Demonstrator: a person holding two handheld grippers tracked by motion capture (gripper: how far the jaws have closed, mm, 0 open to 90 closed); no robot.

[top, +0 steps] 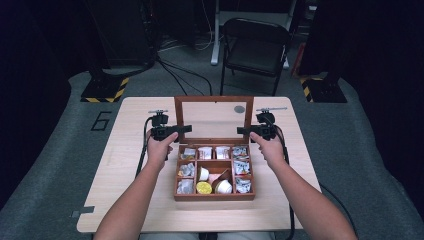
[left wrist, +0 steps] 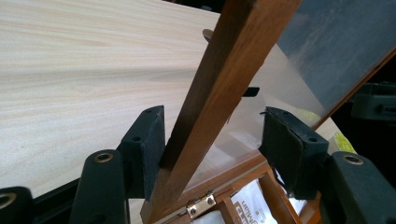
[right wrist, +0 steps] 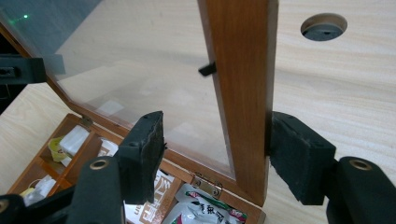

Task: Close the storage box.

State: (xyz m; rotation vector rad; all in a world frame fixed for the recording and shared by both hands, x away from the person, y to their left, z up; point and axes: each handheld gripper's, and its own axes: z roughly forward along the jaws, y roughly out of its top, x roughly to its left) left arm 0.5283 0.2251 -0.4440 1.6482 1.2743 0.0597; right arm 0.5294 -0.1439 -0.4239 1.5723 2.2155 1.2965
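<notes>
While the brown wooden glass-paned lid (top: 213, 100) stands raised, each tool straddles one side rail. Left tool (left wrist: 212, 140) and right tool (right wrist: 217, 151) are partly open, one pad touching wood, neither clamping.

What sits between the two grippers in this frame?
In the high view, the raised glass-paned lid of the wooden box stands between the left gripper and the right gripper; each straddles one side rail of its frame.

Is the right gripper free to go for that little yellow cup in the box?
Probably not at once: the right gripper straddles the side rail of the raised lid, one pad touching it. The yellow cup itself lies uncovered in the box.
</notes>
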